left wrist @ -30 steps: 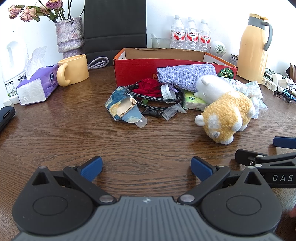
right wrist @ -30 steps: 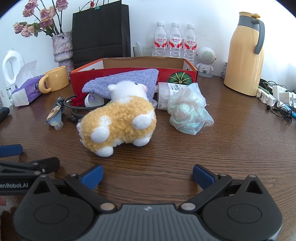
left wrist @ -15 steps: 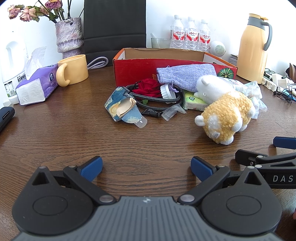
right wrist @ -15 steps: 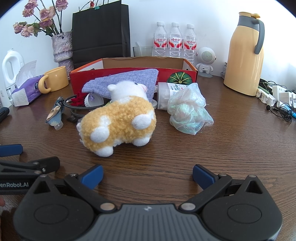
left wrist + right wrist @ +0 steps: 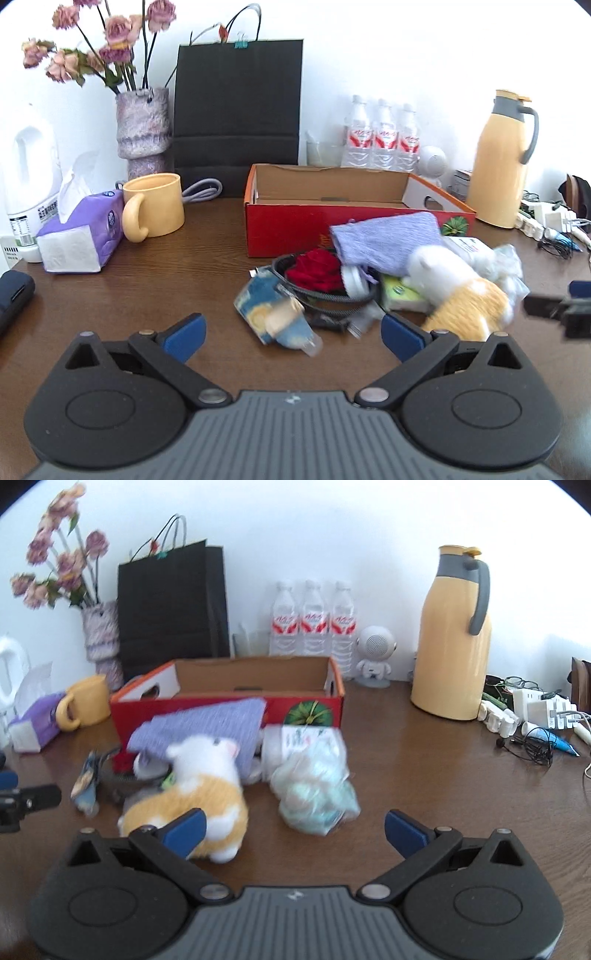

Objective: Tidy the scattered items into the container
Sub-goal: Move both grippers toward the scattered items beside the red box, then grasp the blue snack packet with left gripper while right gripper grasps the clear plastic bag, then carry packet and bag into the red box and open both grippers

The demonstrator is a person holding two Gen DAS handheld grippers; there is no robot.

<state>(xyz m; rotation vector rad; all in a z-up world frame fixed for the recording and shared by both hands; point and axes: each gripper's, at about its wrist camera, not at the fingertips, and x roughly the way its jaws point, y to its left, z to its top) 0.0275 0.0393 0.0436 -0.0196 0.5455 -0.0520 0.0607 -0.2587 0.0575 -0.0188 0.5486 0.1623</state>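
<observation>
Brown wooden table (image 5: 129, 295) carries everything; red cardboard box (image 5: 288, 229) sits at the back, empty. Both views have risen and closed on the pile since a second ago, so the approach has begun and nothing is picked. Yellow-and-white plush sheep (image 5: 199, 794), lilac knit pouch (image 5: 384, 236) and crumpled clear plastic bag (image 5: 317, 794) lie in front of the box, touching. Left tongs (image 5: 291, 334) wide, empty, near the blue sachet (image 5: 269, 314). Right tongs (image 5: 293, 829) wide, empty, left fingertip (image 5: 184, 830) overlapping the sheep in view; likely first grab.

Left gripper (image 5: 291, 338) and right gripper (image 5: 293, 829), jaws spread wide, empty.
</observation>
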